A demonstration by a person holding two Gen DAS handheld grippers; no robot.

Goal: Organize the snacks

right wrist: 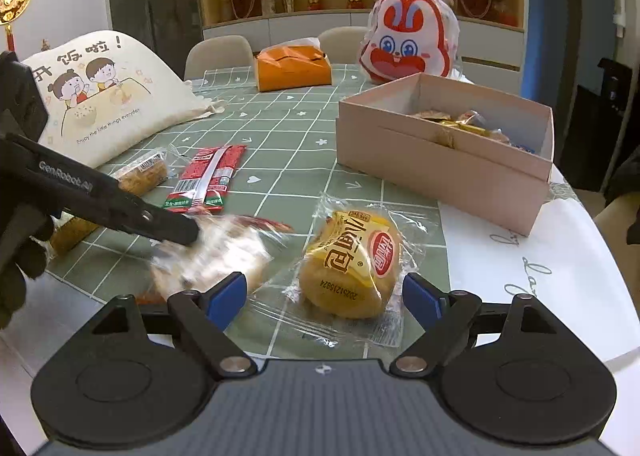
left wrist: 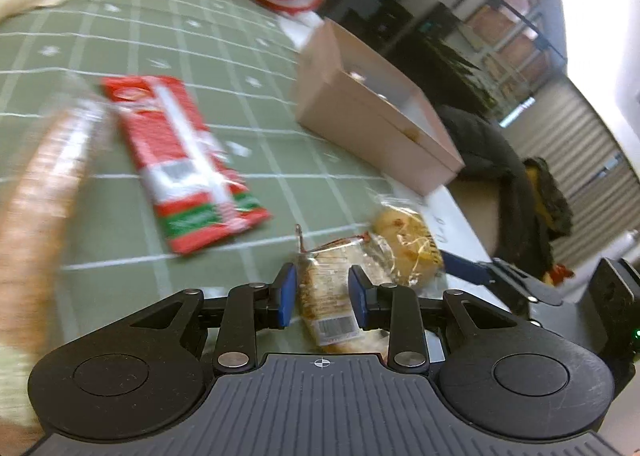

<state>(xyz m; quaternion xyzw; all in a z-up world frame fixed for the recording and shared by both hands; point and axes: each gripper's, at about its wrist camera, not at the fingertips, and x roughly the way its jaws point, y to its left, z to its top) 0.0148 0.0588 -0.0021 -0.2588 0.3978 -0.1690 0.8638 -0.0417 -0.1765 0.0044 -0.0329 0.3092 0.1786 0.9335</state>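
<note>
My left gripper [left wrist: 323,295] is shut on a clear-wrapped brown cake [left wrist: 326,296], its blue pads against both sides of the packet. In the right wrist view that gripper [right wrist: 176,230] reaches in from the left over the same cake [right wrist: 212,256], which is blurred. My right gripper [right wrist: 324,298] stands open, with a yellow-labelled bun packet [right wrist: 350,268] lying on the cloth between its fingers, untouched by the pads. The bun [left wrist: 404,252] lies just beyond the held cake. A pink cardboard box [right wrist: 440,172] with several wrapped snacks inside stands at the right.
A red snack packet [right wrist: 208,180] and another wrapped cake [right wrist: 144,174] lie on the green checked cloth. Further back are a cream printed bag [right wrist: 104,96], an orange tissue box [right wrist: 294,68] and a red-and-white rabbit bag [right wrist: 408,40]. The table edge runs close on the right.
</note>
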